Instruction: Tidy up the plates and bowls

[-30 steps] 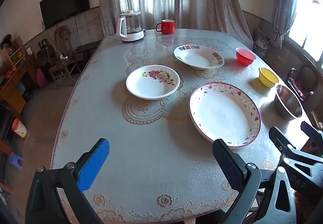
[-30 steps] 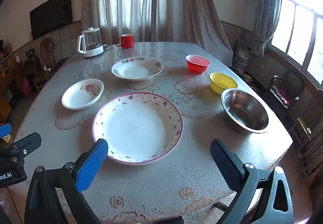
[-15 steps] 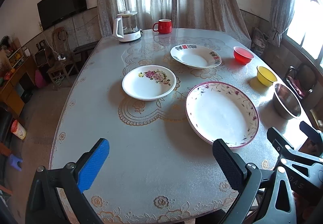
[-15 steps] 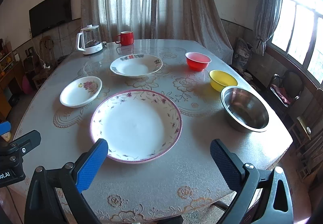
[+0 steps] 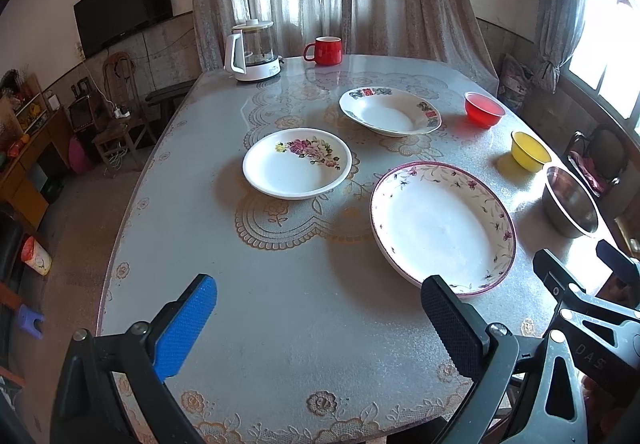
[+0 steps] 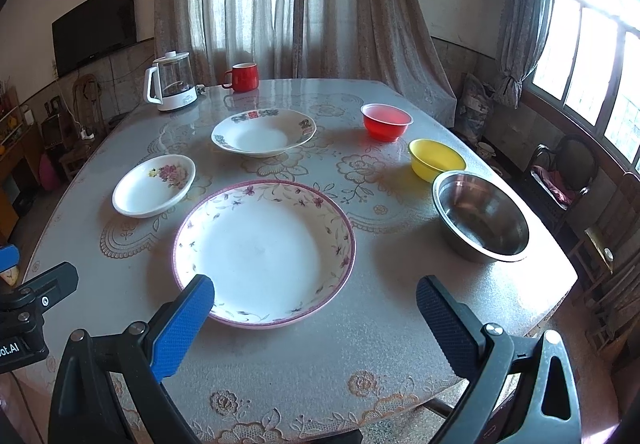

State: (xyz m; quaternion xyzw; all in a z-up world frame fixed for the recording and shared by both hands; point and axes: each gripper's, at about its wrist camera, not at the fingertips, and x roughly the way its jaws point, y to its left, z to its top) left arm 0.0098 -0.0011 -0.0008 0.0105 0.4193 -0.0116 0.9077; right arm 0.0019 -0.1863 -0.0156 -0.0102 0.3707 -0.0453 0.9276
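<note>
Over the past second both grippers edge forward toward the desk (image 6: 384,344), so the dishes sit slightly closer in each view; nothing is lifted yet, and the sorting seems only to be starting. The large flowered plate (image 6: 264,252) lies nearest, its near rim just past the blue finger of the right gripper (image 6: 316,308), whose fingers (image 6: 180,328) are spread wide and empty. The left gripper (image 5: 320,310) is equally wide and empty, the same plate just beyond its right finger. Farther back lie the steel bowl (image 6: 480,220), patterned deep plate (image 6: 262,132), small rose plate (image 6: 154,184), yellow bowl (image 6: 436,160) and red bowl (image 6: 386,120).
</note>
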